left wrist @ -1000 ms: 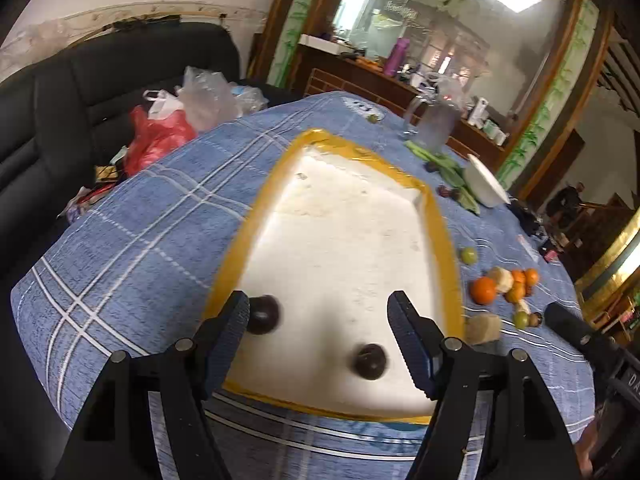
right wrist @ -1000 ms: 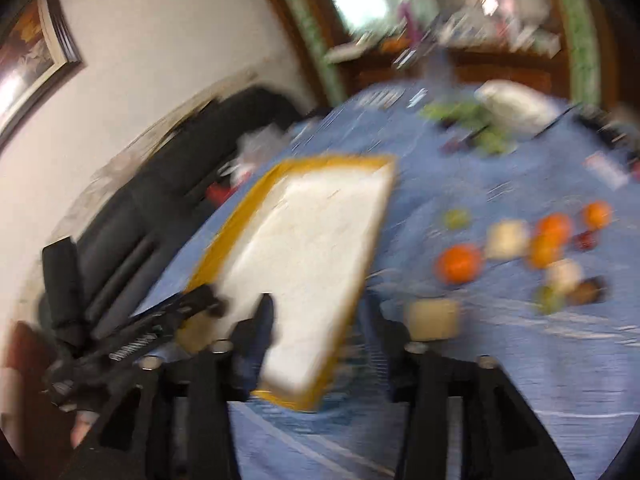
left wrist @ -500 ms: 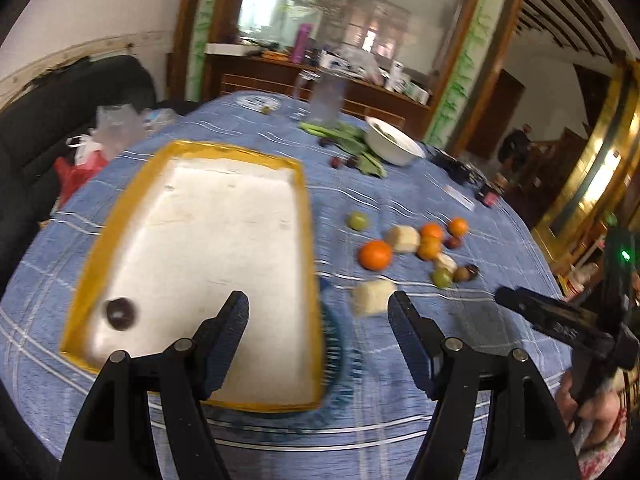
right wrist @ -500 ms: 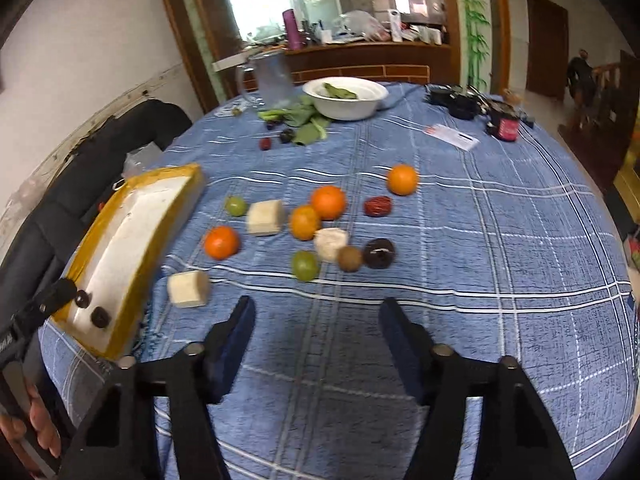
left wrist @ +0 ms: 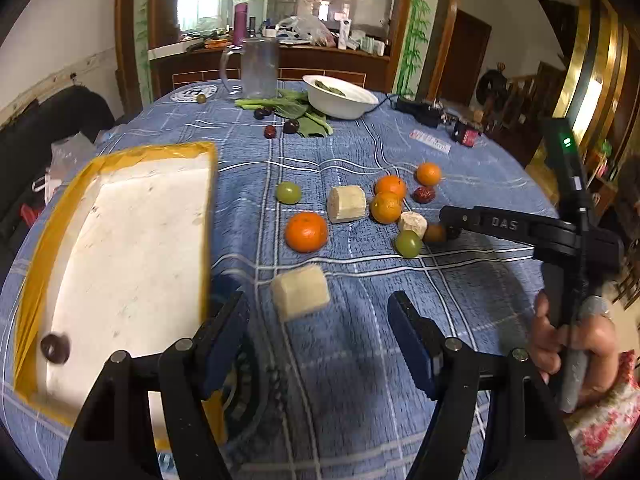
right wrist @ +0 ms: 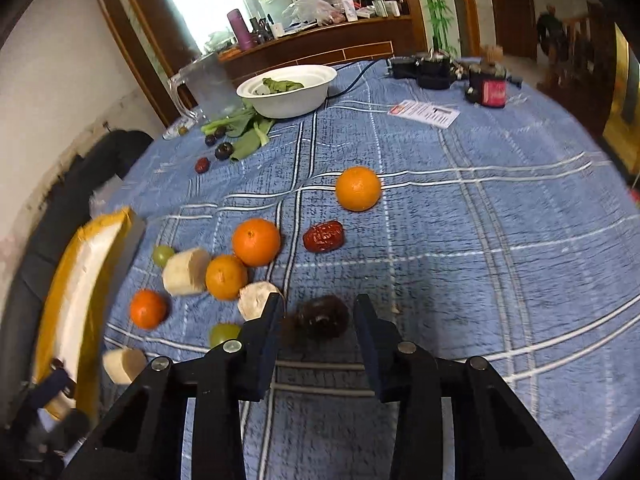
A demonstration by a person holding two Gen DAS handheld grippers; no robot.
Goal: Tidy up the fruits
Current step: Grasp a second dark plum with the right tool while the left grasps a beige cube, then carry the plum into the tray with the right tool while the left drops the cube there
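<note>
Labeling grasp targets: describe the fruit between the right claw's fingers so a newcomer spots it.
On the blue checked tablecloth, find the fruit cluster right of the yellow-rimmed tray. At its near edge, between the right claw's closing fingers, lies a dark round fruit: almost black, unlike the oranges, green grapes and pale chunks beside it.

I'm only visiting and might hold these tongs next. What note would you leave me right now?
Left gripper: open, empty, pointing at a banana chunk.
Right gripper: jaws have just been closing around a dark fruit on the cloth, not yet clamped.
Done: one dark plum lies in the yellow-rimmed tray.
Left: oranges, green grapes, banana chunks and a red date sit loose on the cloth.
</note>
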